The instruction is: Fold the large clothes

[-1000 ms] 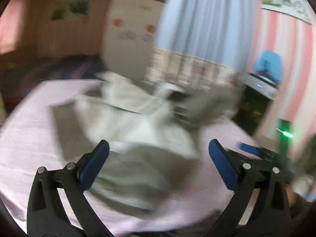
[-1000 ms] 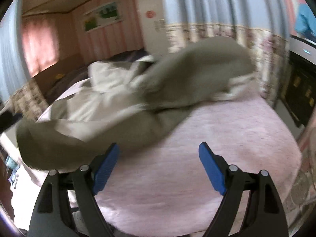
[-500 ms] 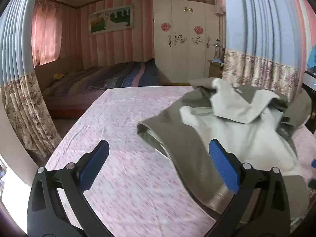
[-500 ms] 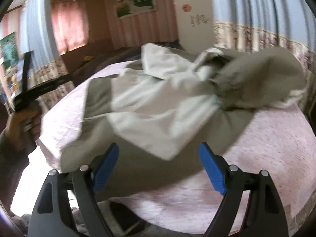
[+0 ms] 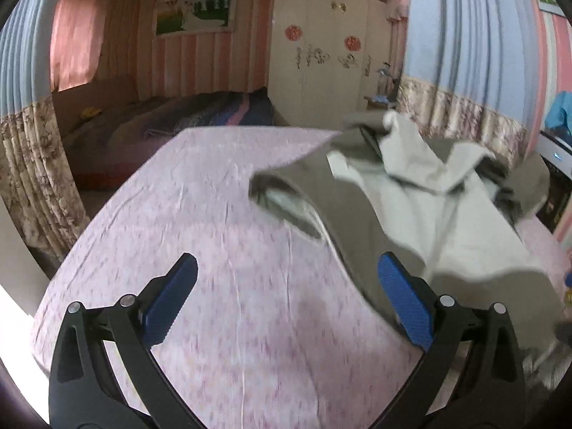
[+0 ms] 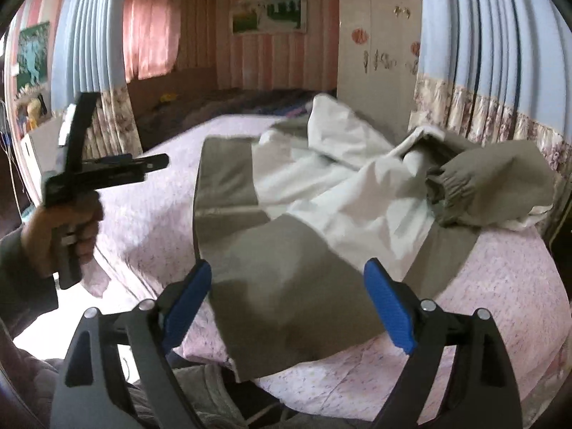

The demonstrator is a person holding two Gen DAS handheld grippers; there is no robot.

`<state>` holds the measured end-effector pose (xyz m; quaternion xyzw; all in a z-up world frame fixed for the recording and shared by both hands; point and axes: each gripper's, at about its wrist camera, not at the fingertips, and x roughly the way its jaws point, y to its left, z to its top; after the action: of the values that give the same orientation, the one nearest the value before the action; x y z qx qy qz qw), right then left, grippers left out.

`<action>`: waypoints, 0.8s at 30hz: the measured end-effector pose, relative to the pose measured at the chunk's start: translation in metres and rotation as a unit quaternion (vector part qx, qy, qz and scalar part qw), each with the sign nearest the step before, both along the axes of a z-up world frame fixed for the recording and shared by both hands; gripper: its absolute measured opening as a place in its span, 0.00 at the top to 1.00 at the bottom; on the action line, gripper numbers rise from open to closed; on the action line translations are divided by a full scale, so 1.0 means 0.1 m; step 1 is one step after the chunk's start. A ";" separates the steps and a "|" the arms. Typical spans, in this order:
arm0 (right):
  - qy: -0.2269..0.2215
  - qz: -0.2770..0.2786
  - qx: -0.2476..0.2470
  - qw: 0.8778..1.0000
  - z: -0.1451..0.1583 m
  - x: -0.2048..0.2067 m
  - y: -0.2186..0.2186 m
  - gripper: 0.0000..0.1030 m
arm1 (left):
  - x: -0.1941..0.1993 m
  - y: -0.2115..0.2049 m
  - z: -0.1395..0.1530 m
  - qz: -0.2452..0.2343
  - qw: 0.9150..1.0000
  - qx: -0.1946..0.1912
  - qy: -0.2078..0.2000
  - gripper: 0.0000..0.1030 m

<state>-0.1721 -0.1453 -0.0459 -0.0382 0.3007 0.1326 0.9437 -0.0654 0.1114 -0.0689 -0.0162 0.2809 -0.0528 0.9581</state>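
A: On the pink bedsheet (image 6: 500, 286), the olive-and-white jacket (image 6: 286, 268) lies crumpled, lining up, its hem overhanging the near edge.

B: Tool state?

A: Right gripper (image 6: 286, 300): jaws wide, nothing clamped, hem below. Left gripper (image 5: 286, 296): jaws wide, empty, over bare sheet beside the jacket.

B: Failure modes?

A: The overhanging hem may slide off; pinching sheet with fabric would drag both. The elastic cuff (image 6: 447, 186) looks bunched, possibly trapping a sleeve.

B: Markings?

A: Wardrobe (image 5: 321, 57) decals; unreadable.

Pink-striped walls (image 5: 200, 53), landscape picture (image 5: 196, 12) far beyond the jaws, white wardrobe (image 5: 321, 57) — blue curtains (image 5: 468, 46) right, dark-quilted bed (image 5: 186, 121) — pink-lit window (image 6: 150, 32) left.
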 end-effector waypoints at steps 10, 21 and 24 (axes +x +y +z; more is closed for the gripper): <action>0.093 -0.060 -0.066 0.992 -0.23 0.43 -0.14 0.92 | 0.02 0.12 0.01 0.003 1.000 -0.002 -0.010 0.03; 0.030 -0.256 -0.148 0.955 0.06 0.62 -1.60 0.96 | 0.29 -0.03 0.21 0.028 1.000 0.004 -0.013 0.03; 0.024 -0.304 -0.150 0.940 0.10 0.66 -2.05 0.96 | 0.40 -0.21 0.24 0.019 1.000 0.009 -0.007 0.03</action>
<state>-0.1061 -0.3506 -0.0363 -0.0829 0.3365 -0.2064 0.9150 -0.0252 0.0909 -0.0451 -0.0127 0.2743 -0.0327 0.9610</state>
